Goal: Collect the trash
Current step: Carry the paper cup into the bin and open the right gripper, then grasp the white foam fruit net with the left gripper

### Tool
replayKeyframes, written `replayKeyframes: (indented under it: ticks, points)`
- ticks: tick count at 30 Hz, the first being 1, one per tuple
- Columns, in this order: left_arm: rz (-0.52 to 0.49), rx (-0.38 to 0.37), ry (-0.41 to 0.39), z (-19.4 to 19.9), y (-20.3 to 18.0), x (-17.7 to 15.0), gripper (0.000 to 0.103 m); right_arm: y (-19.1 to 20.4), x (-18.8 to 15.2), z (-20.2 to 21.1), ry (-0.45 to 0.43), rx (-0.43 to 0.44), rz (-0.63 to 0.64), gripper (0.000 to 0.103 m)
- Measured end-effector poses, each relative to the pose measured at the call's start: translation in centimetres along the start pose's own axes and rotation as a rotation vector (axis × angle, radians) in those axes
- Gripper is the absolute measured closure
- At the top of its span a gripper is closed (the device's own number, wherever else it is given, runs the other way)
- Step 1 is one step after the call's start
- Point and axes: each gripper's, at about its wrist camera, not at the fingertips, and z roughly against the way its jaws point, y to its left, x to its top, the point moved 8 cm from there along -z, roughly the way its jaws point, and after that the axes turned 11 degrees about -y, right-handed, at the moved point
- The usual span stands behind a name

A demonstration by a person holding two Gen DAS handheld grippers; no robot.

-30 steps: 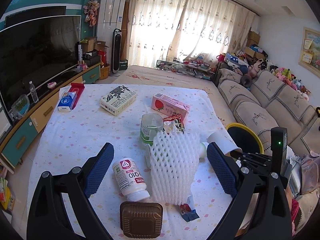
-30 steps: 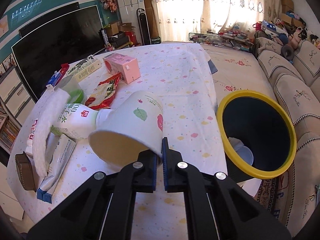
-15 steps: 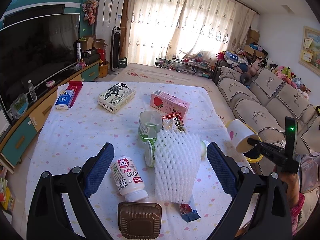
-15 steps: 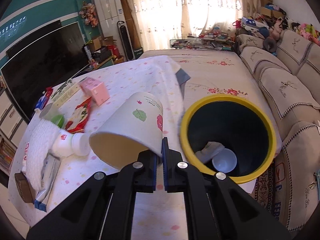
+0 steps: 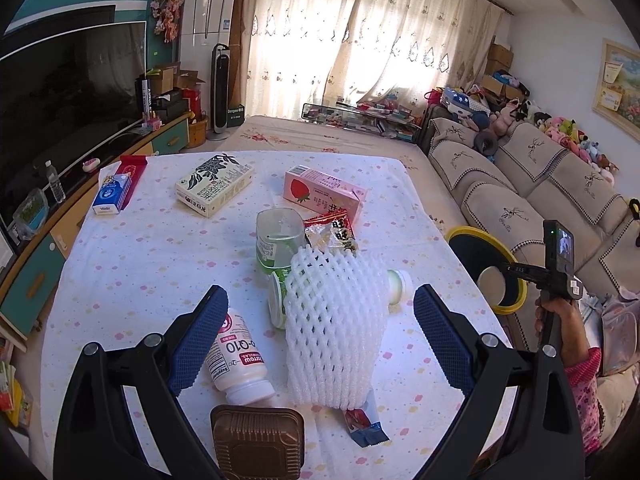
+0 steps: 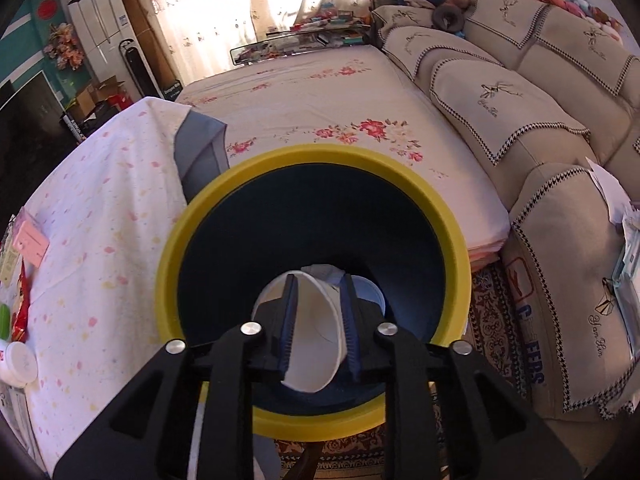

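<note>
You are holding the right gripper (image 6: 318, 322) over the yellow-rimmed bin (image 6: 448, 224), jaws just parting so the paper cup (image 6: 316, 344) drops in, while your left gripper (image 5: 320, 334) is waiting spread wide around the foam net (image 5: 334, 328).

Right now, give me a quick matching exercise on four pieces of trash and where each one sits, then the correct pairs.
Things:
1. paper cup
2. foam fruit net
3. brown tray
4. pink strawberry carton

Places:
A. nearest table edge, below the white supplement bottle
B. between the wide-open left gripper fingers
C. over the yellow-rimmed bin, at the right gripper
D. far side, behind the red snack wrapper

Pairs: 1-C, 2-B, 3-A, 4-D
</note>
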Motion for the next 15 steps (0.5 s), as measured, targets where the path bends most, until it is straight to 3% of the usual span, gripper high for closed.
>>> replayKeyframes:
  ticks: [15]
  points:
    - [-0.084,-0.013,0.118,-4.1,-2.3,-3.2,0.010,2.3,-2.2,3.7,-0.058,0.099,0.011,0.069]
